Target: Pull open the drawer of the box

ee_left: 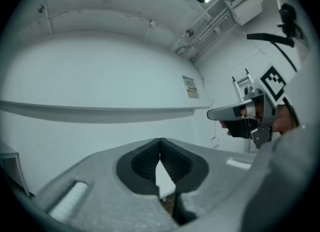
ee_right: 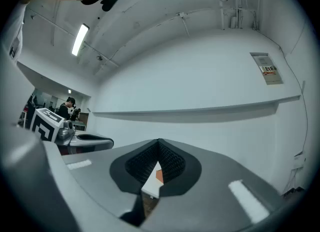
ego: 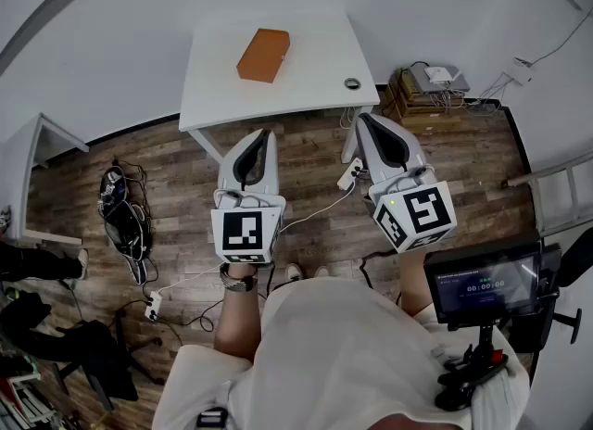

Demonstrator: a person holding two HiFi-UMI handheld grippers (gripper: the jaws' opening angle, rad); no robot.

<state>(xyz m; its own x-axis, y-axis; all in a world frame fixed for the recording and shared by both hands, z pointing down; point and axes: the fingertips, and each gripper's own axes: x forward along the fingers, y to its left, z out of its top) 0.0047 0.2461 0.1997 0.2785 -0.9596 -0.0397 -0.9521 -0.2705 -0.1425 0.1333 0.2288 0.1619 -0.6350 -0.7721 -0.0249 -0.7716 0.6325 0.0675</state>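
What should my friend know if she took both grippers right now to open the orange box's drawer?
Left gripper: shut, empty, held level in the air in front of the table.
Right gripper: shut, empty, level beside the other one, also in front of the table.
Box: orange, lying on the far part of the white table, with nothing touching it.
Done: nothing yet. No drawer can be seen sticking out of the box.
Left to do: bring the grippers to the box, probably steady it with one, then grab the drawer with the other and pull it open.
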